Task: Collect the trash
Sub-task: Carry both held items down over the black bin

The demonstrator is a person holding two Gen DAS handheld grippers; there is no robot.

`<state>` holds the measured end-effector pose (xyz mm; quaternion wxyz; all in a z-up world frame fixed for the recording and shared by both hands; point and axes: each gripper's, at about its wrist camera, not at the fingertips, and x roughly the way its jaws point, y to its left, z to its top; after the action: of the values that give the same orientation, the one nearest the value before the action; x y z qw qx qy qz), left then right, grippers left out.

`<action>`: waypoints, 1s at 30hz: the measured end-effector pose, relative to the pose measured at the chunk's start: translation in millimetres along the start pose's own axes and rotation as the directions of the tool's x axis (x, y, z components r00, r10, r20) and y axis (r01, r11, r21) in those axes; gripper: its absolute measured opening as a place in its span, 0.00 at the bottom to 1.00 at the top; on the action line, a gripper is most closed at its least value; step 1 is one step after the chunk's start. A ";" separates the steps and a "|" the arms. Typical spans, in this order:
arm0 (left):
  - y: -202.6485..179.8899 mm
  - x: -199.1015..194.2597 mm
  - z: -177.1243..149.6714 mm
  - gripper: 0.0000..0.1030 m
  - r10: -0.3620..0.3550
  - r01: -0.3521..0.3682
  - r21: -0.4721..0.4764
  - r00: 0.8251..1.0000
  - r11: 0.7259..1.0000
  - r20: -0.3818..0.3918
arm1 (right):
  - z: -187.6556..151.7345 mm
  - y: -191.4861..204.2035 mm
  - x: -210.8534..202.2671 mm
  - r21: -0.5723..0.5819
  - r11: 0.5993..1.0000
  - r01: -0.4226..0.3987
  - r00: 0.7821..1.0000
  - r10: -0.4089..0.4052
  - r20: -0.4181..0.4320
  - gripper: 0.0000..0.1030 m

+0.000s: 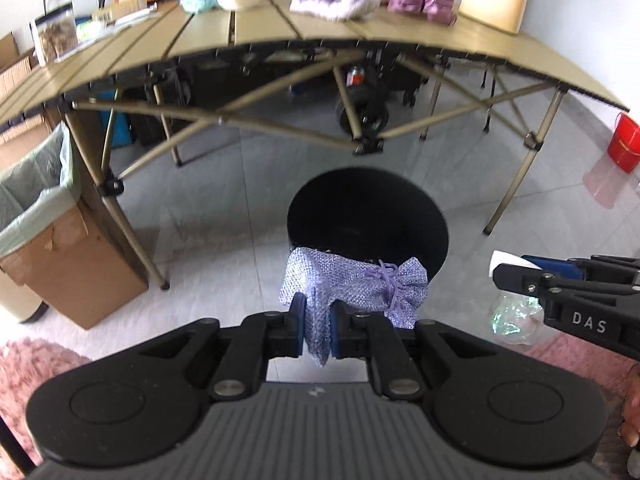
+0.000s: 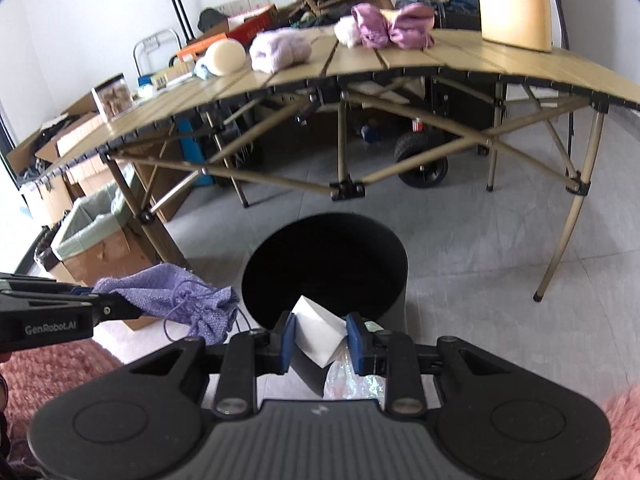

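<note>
Grey floor tiles surround a black bin (image 1: 366, 216). Over its near rim, the left gripper (image 1: 318, 330) pinches a soft, light lilac drawstring pouch (image 1: 356, 286) by 1 limp corner; the right gripper (image 2: 320, 344) clamps stiff, light white paper (image 2: 320, 330), likely easily creased.

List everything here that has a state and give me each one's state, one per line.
left gripper: shut on the purple drawstring pouch
purple drawstring pouch: cord pulled tight, hanging at the bin's near rim
right gripper: shut on the white folded paper
black bin: upright, open, no lid
cardboard box: open, lined with a green bag
folding table: unfolded, standing
</note>
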<state>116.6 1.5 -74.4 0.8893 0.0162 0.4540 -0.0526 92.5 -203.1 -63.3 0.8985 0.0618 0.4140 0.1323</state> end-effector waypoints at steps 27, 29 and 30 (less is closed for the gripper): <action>-3.6 55.6 15.0 0.12 -0.002 0.006 0.028 0.987 1.000 -0.158 | 9.7 -23.9 33.6 0.068 0.995 0.071 0.996 -0.066 -0.064 0.26; -7.2 57.1 20.5 0.12 -0.005 0.011 0.036 0.988 0.999 -0.152 | 11.8 -28.1 34.7 0.078 0.994 0.078 0.995 -0.073 -0.062 0.26; -9.0 57.9 23.4 0.12 -0.007 0.013 0.039 0.989 0.999 -0.149 | 12.9 -29.2 35.3 0.081 0.993 0.081 0.995 -0.076 -0.060 0.26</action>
<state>168.2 -13.7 -107.4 0.8522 0.0357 0.5180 -0.0648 129.7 -220.8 -87.1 0.8875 0.0791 0.4467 0.0812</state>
